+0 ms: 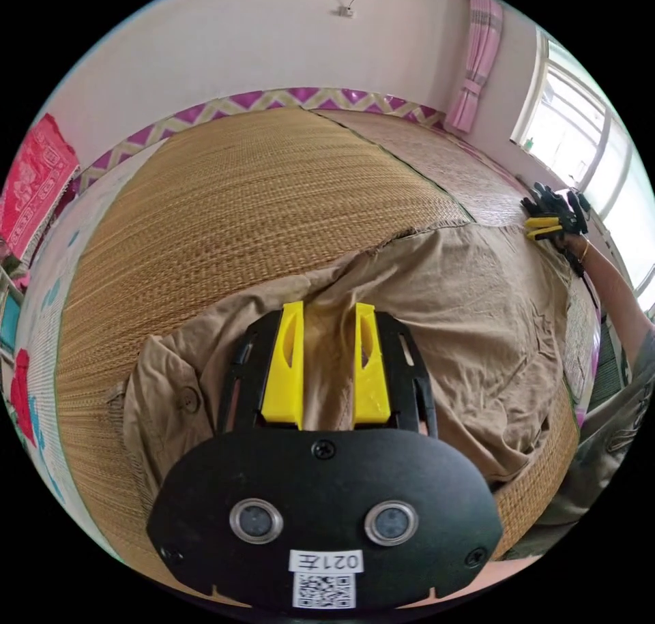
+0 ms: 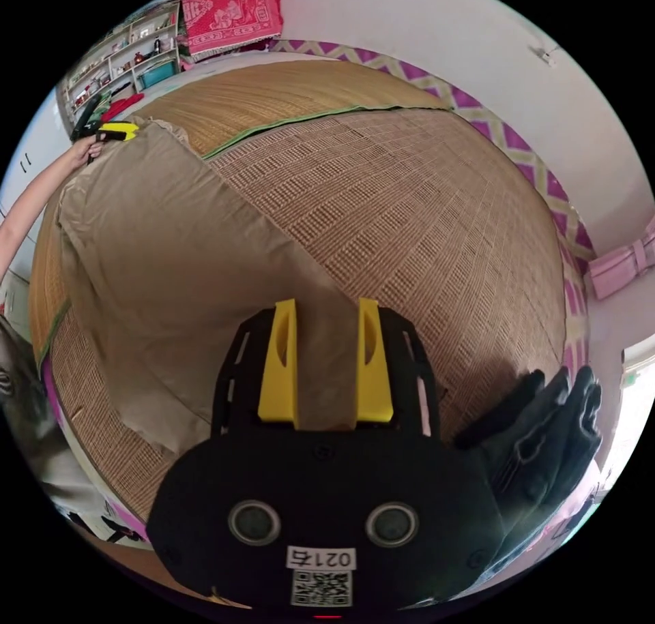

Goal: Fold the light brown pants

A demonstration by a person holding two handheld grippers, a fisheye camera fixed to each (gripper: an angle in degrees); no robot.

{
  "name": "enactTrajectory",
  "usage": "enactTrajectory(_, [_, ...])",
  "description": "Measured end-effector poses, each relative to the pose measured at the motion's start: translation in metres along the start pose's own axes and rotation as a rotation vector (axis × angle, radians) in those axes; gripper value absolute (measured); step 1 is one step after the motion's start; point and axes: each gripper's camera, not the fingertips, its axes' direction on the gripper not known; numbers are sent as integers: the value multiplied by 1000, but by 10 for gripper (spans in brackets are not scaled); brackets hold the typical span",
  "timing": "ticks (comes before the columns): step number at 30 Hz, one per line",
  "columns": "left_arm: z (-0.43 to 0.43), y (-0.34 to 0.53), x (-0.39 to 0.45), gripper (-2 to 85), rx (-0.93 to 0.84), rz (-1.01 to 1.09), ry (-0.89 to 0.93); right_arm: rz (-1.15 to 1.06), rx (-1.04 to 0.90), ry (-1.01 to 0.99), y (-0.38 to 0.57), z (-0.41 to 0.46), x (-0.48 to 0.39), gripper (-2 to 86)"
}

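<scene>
The left hand-held gripper has its yellow jaws spread with the waist end of the light brown pants bunched between them, but whether the jaws actually press the cloth is hard to say, since the gripper's black body covers everything below them. Same story on the right hand-held gripper: jaws apart, the leg end of the pants running in between them, and the hem itself is hidden under the gripper body.

The pants lie stretched out across woven straw mats, waist toward the left gripper, legs toward the right one. In the left gripper view the right gripper shows small near the far edge of the pants, held by a black-gloved hand, too tiny to read its jaws. In the right gripper view the left gripper is likewise a small yellow speck at the far corner. A black glove is cut off beside the right gripper.
</scene>
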Motion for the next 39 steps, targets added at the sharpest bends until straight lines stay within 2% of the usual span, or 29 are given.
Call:
enactTrajectory(3, [-27, 7, 8, 104, 111, 64, 46, -20, -15, 20, -66, 8, 23, 107])
enactTrajectory(5, [-60, 9, 24, 104, 235, 152, 59, -23, 83, -50, -106, -8, 51, 97])
enactTrajectory(7, [-71, 1, 34, 110, 254, 213, 42, -60, 114, -61, -135, -10, 67, 89])
enactTrajectory(11, [-49, -31, 49, 129, 128, 314, -9, -195, -7, -64, -205, 39, 93, 87])
enactTrajectory(17, [-33, -58, 39, 133, 79, 316, 30, -283, -111, -198, -275, 110, 138, 69])
enactTrajectory(20, [-32, -62, 27, 130, 65, 289, 40, -275, -86, -217, -295, 125, 167, 5])
enactTrajectory(25, [-41, -64, 7, 121, 90, 257, 86, -239, 24, -288, -307, 117, 223, -9])
enactTrajectory(30, [-31, -77, 16, 110, 7, 324, 192, -249, 29, -274, -328, 122, 260, -10])
enactTrajectory(34, [-23, -83, 41, 6, -116, 423, 126, -299, -21, -206, -355, 135, 277, -10])
enactTrajectory(39, [-87, -66, 40, -9, 19, 444, 148, -330, 6, -167, -357, 114, 299, -10])
